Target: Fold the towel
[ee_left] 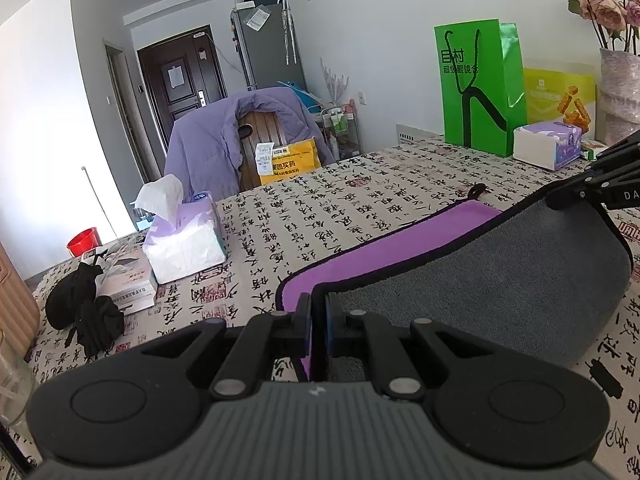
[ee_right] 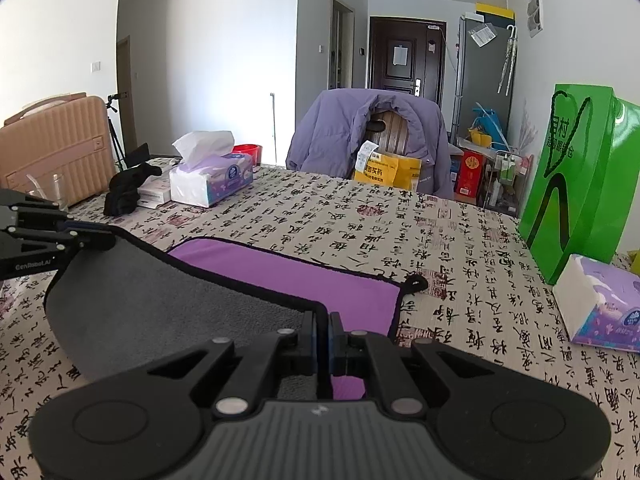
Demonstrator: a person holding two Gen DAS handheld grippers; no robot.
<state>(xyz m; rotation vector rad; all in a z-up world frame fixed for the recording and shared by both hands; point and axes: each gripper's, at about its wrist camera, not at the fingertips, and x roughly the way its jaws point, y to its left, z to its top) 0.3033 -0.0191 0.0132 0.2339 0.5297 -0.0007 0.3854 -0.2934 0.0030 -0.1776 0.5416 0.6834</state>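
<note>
Left wrist view: the bench (ee_left: 360, 200), covered by a cloth printed with black calligraphy, carries the towel (ee_left: 500, 272), purple on one face and grey on the other. Its near half is lifted and curled over, the purple part lying flat. The left tool (ee_left: 319, 320) is clamped on one corner of the black-edged hem; the right tool (ee_right: 322, 334) is clamped on the other. A green paper bag (ee_left: 480, 88) is stood at the far edge; its contents cannot be seen. Tissues are held in an open pack (ee_left: 184, 240), one sheet sticking up.
</note>
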